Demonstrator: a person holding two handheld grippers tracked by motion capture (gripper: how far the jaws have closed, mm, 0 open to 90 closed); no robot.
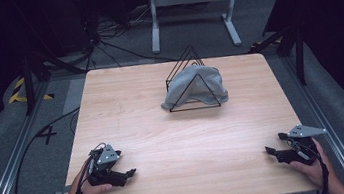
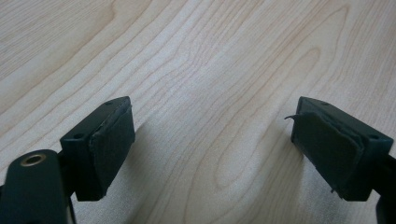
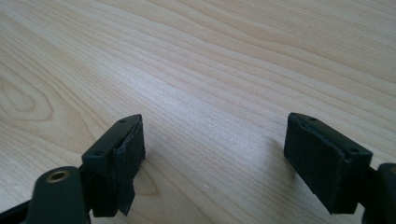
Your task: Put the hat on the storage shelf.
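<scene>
A grey cloth [image 1: 193, 85] is draped over a black wire rack [image 1: 191, 82] standing at the far middle of the wooden table [image 1: 181, 141]. My left gripper [image 1: 129, 174] rests near the table's front left, held in a hand, tips pointing right. In the left gripper view my left gripper [image 2: 212, 140] is open over bare wood, nothing between its pads [image 2: 112, 149]. My right gripper [image 1: 270, 151] sits at the front right, tips pointing left. Its own view shows my right gripper [image 3: 215, 154] open, pads [image 3: 128, 161] wide apart above the wood.
Beyond the table's far edge stands a white metal frame [image 1: 191, 3] on grey floor, with cables [image 1: 111, 34] lying about. Metal rails [image 1: 11, 158] run along both sides of the table. The table's front half is bare wood between the two grippers.
</scene>
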